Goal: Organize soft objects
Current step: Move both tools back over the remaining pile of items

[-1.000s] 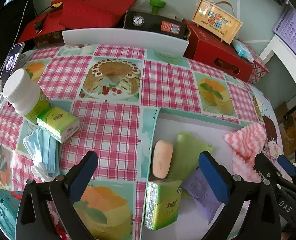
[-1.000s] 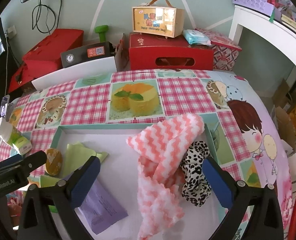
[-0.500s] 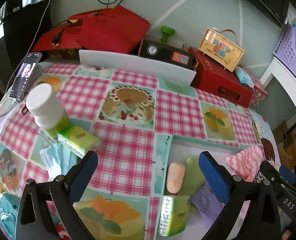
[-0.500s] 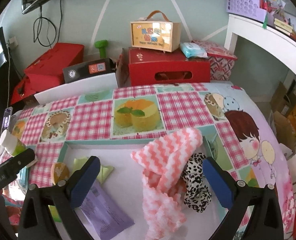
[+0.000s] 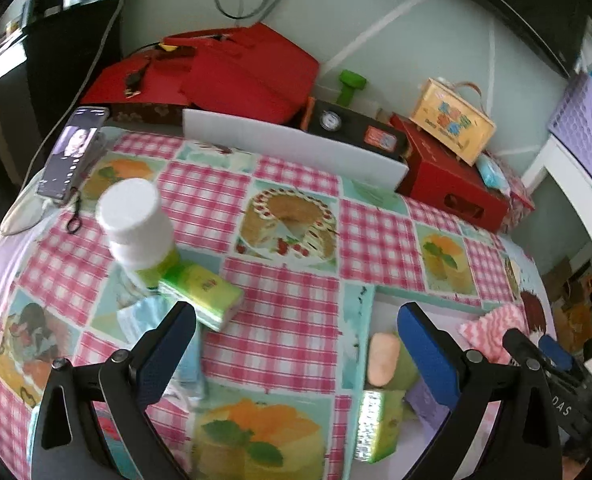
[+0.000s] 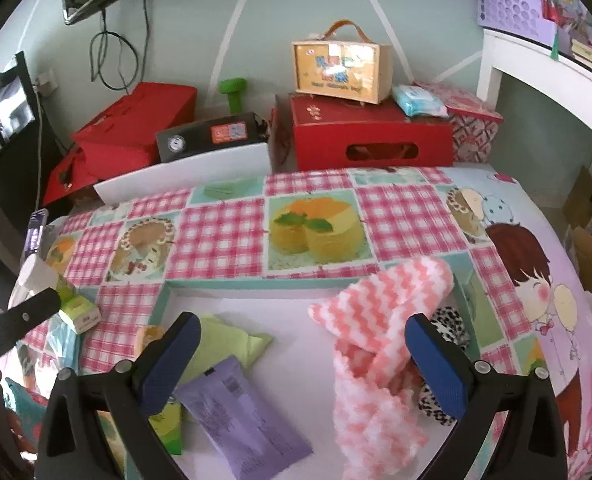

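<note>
A shallow white tray [image 6: 280, 312] with a teal rim lies on the checked tablecloth. In it are a pink zigzag cloth [image 6: 380, 344], a leopard-print cloth [image 6: 450, 330], a purple packet [image 6: 240, 412], a light green cloth [image 6: 224, 340], an orange sponge [image 5: 382, 360] and a green tissue pack [image 5: 376, 426]. Outside the tray to the left lie a second green tissue pack [image 5: 202, 294] and a light blue face mask [image 5: 148, 320]. My left gripper [image 5: 296, 356] is open and empty above the table. My right gripper [image 6: 302, 364] is open and empty above the tray.
A white-capped bottle [image 5: 138, 228] stands beside the loose tissue pack. A phone [image 5: 72, 152] lies at the table's far left edge. A white board [image 5: 292, 152], red boxes [image 6: 370, 136] and a yellow case [image 6: 340, 68] line the back.
Both grippers have lifted and pulled back from the table, so more of the room shows. Both stay open and empty. The objects have not moved.
</note>
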Available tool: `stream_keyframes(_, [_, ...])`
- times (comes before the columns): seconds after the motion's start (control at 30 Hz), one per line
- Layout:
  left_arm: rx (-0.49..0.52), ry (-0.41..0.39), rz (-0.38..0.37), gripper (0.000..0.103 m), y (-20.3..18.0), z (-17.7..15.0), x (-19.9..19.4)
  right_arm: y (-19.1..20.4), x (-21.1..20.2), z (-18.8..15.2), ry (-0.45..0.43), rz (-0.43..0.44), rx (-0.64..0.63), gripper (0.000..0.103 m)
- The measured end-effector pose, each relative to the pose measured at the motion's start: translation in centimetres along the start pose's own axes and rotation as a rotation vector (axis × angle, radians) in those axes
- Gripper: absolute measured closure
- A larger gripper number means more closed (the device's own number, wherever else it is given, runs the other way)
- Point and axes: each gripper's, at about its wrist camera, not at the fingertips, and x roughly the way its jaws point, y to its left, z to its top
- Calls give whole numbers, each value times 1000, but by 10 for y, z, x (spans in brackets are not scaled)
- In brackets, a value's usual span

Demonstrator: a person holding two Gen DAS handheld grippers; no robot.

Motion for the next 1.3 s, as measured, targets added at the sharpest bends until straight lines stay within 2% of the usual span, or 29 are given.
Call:
stream_keyframes(0.2, [-60, 19, 30, 2, 33, 8, -6, 16, 2, 0, -5, 29, -21, 0])
stream_keyframes(0.4, [-110, 45, 62, 2, 65, 13, -13, 38, 4, 0, 15, 114, -48, 0])
stream_keyframes(0.7, [-100, 92, 133, 2, 101, 5, -26, 82, 7, -10, 57, 194, -148, 0])
stream_keyframes(0.83, [-125, 111, 126, 2, 113, 1, -33, 95, 6, -15, 70, 217, -190, 0])
stream_keyframes(1.2, [-59, 94, 147, 2, 83, -19, -68, 121, -11, -44, 112, 278, -251, 0])
stream_keyframes(1.3, [-58, 98, 129, 2, 75, -26, -75, 125, -18, -59, 139, 309, -267, 0])
